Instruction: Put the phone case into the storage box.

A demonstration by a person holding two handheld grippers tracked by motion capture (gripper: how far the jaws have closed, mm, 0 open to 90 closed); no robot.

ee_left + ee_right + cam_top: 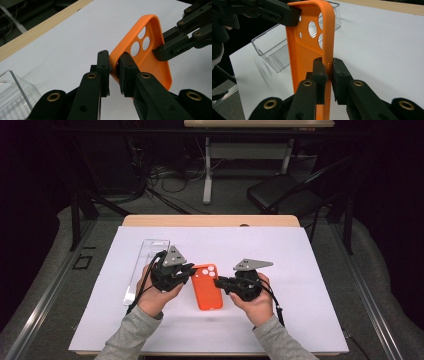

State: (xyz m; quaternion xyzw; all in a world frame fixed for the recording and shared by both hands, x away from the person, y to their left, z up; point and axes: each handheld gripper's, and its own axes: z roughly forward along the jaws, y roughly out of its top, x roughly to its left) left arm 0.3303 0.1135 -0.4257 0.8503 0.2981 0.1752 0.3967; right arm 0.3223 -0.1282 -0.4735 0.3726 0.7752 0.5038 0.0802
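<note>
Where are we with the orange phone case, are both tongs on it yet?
Done: both tongs grip the orange phone case, the left tongs pinching one side wall near the camera holes, the right tongs pinching the opposite wall. In hand: the case is held between them over the white sheet. Left: unclear; the clear tray sits empty beside it.
</note>
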